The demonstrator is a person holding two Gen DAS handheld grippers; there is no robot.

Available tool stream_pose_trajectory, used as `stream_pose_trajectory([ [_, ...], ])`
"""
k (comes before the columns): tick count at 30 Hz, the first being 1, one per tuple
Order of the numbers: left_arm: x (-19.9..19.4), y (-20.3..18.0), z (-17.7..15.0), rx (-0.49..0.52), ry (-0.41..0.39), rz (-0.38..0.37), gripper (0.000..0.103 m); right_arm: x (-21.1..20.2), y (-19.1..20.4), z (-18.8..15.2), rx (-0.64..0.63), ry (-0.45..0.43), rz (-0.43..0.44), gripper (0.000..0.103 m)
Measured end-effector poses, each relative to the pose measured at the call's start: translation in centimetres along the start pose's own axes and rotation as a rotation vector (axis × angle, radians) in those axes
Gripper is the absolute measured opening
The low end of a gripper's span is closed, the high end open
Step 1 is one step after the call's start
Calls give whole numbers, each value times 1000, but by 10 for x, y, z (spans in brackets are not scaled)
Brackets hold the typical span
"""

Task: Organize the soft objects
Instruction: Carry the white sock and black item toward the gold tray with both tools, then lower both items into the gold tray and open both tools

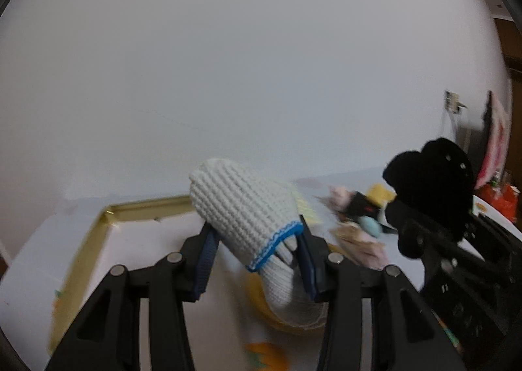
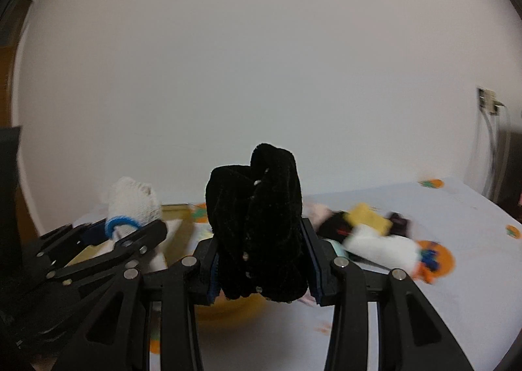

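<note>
My left gripper (image 1: 257,253) is shut on a white knitted glove with a blue cuff (image 1: 243,208) and holds it above the table. The glove also shows in the right wrist view (image 2: 132,204), at the left. My right gripper (image 2: 259,256) is shut on a black velvet cloth piece with small studs (image 2: 257,221), held up off the table. In the left wrist view the black piece (image 1: 434,181) and the right gripper sit at the right, level with my left gripper.
A pile of soft items lies on the white patterned tablecloth: a yellow sponge (image 2: 368,217), a white plush (image 2: 381,247), pink cloth (image 1: 339,198). A gold-rimmed tray (image 1: 107,217) is at the left. A yellow round object (image 2: 228,305) lies below the grippers. A white wall is behind.
</note>
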State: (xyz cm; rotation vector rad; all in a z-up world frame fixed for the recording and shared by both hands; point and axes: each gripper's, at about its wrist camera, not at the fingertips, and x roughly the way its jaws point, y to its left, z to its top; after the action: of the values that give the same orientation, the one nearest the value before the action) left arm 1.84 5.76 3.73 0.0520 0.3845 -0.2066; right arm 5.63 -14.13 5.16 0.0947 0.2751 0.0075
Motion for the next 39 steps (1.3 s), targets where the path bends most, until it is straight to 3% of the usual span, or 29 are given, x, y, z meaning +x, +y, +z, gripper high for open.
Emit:
stream_pose_trajectory([
  [3,8,28,10,-38,8,45,44,19,25,6,-7,3,42,44],
  [11,44,99,35,-136,118,170,44,73,77,30,-40,44,134,44],
  [15,73,125,32,-140,217,228,44,115,88,39,-26,154,175,44],
  [17,84,142,26,-193,275,232,44,137,91,40,-27,207,186,44],
  [23,101,155,17,-190,352,266,44,188,94,35,38,371,232,44],
  [26,106,162,7,-220,421,218,44,207,99,24,74,452,231,44],
  [32,118,166,0,-212,478,230,46,241,97,17,113,561,265,44],
  [34,122,165,0,-210,494,234,51,249,99,17,120,598,290,53],
  [35,124,165,0,-212,497,236,56,246,111,17,127,615,302,63],
  [36,121,161,-1,-213,497,250,66,249,109,17,151,634,330,70],
  [39,116,152,2,-208,464,288,90,247,97,20,262,621,452,70],
])
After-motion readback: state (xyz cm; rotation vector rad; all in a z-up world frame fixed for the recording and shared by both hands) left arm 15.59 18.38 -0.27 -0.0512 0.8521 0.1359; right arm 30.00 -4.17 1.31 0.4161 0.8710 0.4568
